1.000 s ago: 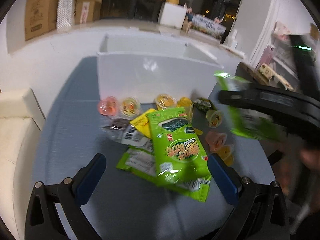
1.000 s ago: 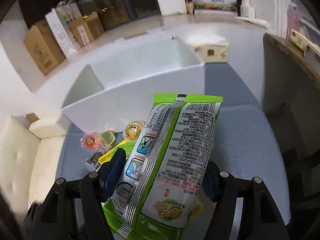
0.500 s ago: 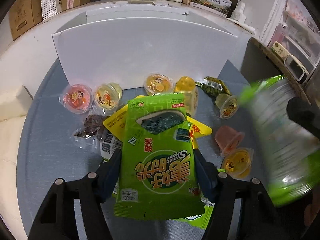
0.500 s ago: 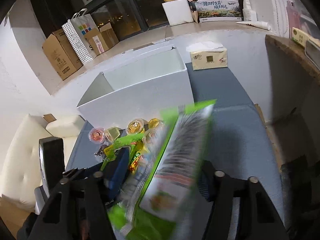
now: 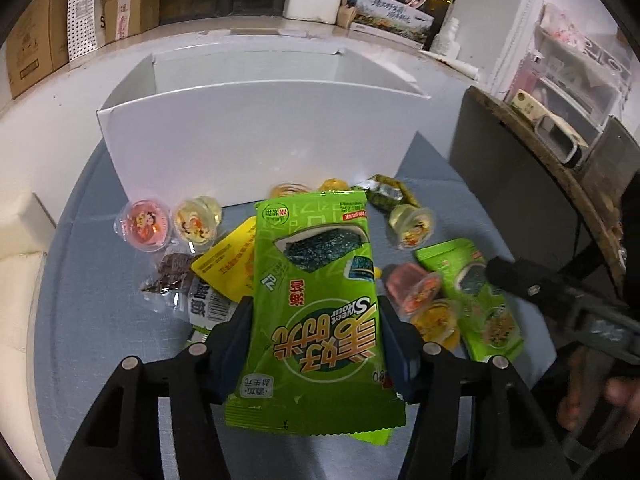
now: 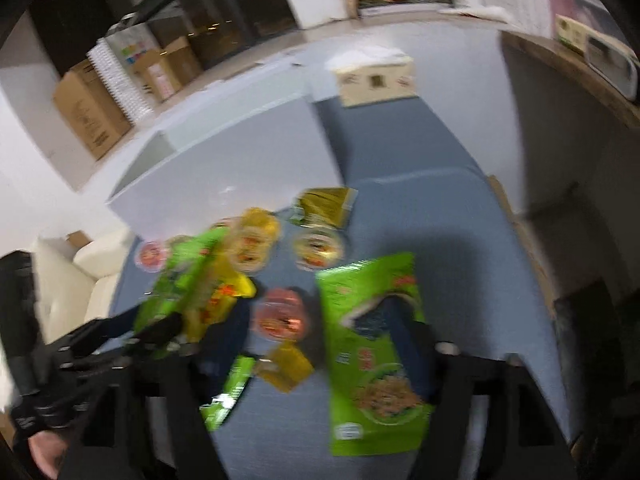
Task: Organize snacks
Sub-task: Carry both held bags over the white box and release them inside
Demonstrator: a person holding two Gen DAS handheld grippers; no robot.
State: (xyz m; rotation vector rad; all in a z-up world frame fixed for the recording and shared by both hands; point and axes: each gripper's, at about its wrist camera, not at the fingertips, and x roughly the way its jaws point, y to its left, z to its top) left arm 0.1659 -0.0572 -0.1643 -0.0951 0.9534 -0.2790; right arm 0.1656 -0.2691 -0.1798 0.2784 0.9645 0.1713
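My left gripper (image 5: 316, 332) is shut on a green seaweed snack bag (image 5: 316, 316) and holds it above the pile. A white open box (image 5: 256, 132) stands behind the pile on the blue table (image 5: 92, 280). My right gripper (image 6: 324, 340) is open over the table; a second green bag (image 6: 376, 356) lies flat against its right finger. That bag also shows in the left wrist view (image 5: 476, 300). Jelly cups (image 5: 146, 224), a yellow packet (image 5: 230, 260) and a dark wrapped snack (image 5: 176, 276) lie around.
A tissue box (image 6: 374, 76) sits right of the white box. A dark side table (image 5: 520, 184) stands at the right. A white sofa (image 5: 20, 264) is at the left. Cardboard boxes (image 5: 36, 40) line the back ledge.
My left gripper closed on the green bag and lifted it. My right gripper swung down, opened, and its green bag now lies on the table.
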